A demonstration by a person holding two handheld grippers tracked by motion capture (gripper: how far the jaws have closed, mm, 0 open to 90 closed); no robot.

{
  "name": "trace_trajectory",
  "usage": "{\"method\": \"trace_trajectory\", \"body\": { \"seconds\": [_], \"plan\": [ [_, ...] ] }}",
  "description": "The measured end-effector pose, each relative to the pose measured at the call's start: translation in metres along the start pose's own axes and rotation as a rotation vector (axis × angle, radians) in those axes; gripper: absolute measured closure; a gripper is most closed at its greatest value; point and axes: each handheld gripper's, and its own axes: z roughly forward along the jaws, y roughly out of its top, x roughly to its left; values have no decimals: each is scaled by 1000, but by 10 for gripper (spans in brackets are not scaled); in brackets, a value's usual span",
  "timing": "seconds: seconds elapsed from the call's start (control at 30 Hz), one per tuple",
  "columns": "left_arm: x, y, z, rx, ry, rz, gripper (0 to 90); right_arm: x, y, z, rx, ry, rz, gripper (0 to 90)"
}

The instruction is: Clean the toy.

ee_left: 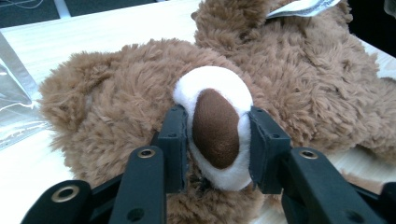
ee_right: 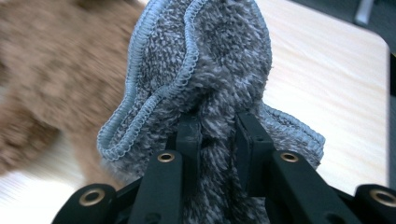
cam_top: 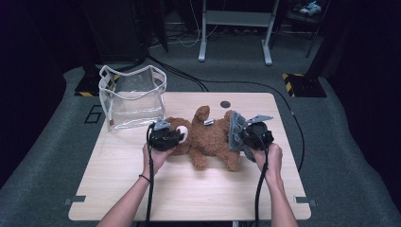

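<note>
High view: bear [cam_top: 208, 137] lies mid-table, clear bag [cam_top: 132, 97] standing at far left; left gripper [cam_top: 176, 137] is at the bear's head, right gripper [cam_top: 239, 135] at its right end with a grey cloth [cam_top: 235, 130]. Left gripper view: jaws sit on both sides of the bear's white snout [ee_left: 215, 126], pads touching it, pinching it lightly. Right gripper view: jaws narrow, clamped on the bunched cloth [ee_right: 205, 79], with the bear [ee_right: 51, 74] blurred at left.

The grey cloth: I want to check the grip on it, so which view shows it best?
The right gripper view: the cloth is close up, bunched between the right gripper jaws, stitched edge sharp. The high view shows it small, beside the bear.
</note>
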Motion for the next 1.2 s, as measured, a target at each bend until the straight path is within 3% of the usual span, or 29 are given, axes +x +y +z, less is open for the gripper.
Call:
{"method": "trace_trajectory", "body": {
  "seconds": [0.07,0.2,0.3,0.33,0.4,0.47,0.6,0.7,0.77,0.83,0.87,1.0,1.2],
  "plan": [
    [0,0,0,-5,4,-2,592,4,5,2,-3,11,-14,739],
    [-1,0,0,-7,10,28,554,25,35,16,-35,80,-63,741],
    [-1,1,-2,-15,11,31,489,40,49,34,-12,104,-94,744],
    [-1,1,-2,-15,11,31,463,40,49,34,-12,104,-94,744],
    [0,0,-8,-26,12,28,411,49,52,56,47,101,-117,752],
    [2,-2,-13,-27,15,16,342,50,50,64,53,94,-100,755],
    [7,-9,-21,-29,22,-11,255,46,47,65,63,104,-72,759],
    [12,-28,-28,-6,26,-38,241,46,45,65,66,96,-88,760],
    [16,-39,-26,44,29,-43,256,46,45,65,67,96,-88,760],
    [19,-45,-24,59,29,-51,279,46,45,65,66,94,-90,760],
    [25,-54,-20,85,8,-82,333,48,46,64,68,92,-92,760],
    [32,-61,-16,58,-2,-131,526,49,48,58,55,86,-98,759],
    [36,-61,-13,60,7,-102,767,52,56,52,44,84,-127,759]
  ]
}}
